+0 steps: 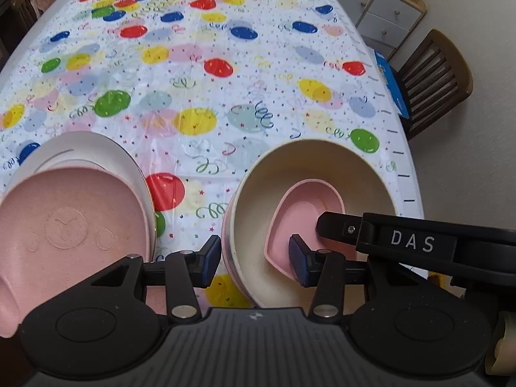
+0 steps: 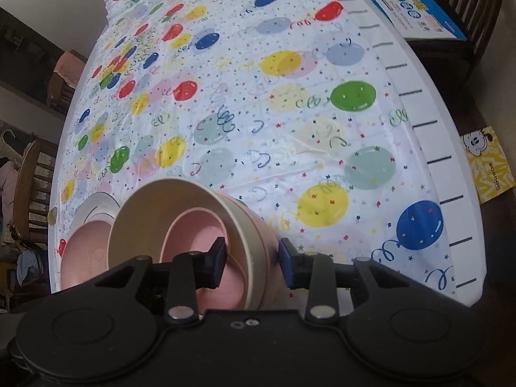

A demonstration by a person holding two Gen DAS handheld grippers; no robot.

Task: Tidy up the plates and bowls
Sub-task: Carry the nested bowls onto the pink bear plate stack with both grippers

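While both point steeply down, left gripper (image 1: 254, 259) clamps cream bowl (image 1: 322, 164) wall, right gripper (image 2: 251, 264) likewise.

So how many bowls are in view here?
3, maybe more. A pink heart bowl sits inside the cream bowl, which is nested in a pink outer bowl showing only as a rim. The stack could hide others.

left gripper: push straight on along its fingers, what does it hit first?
Likely the near wall of the round cream bowl: the left gripper straddles that rim, one pad outside, one inside by the small pink dish. Depth unclear.
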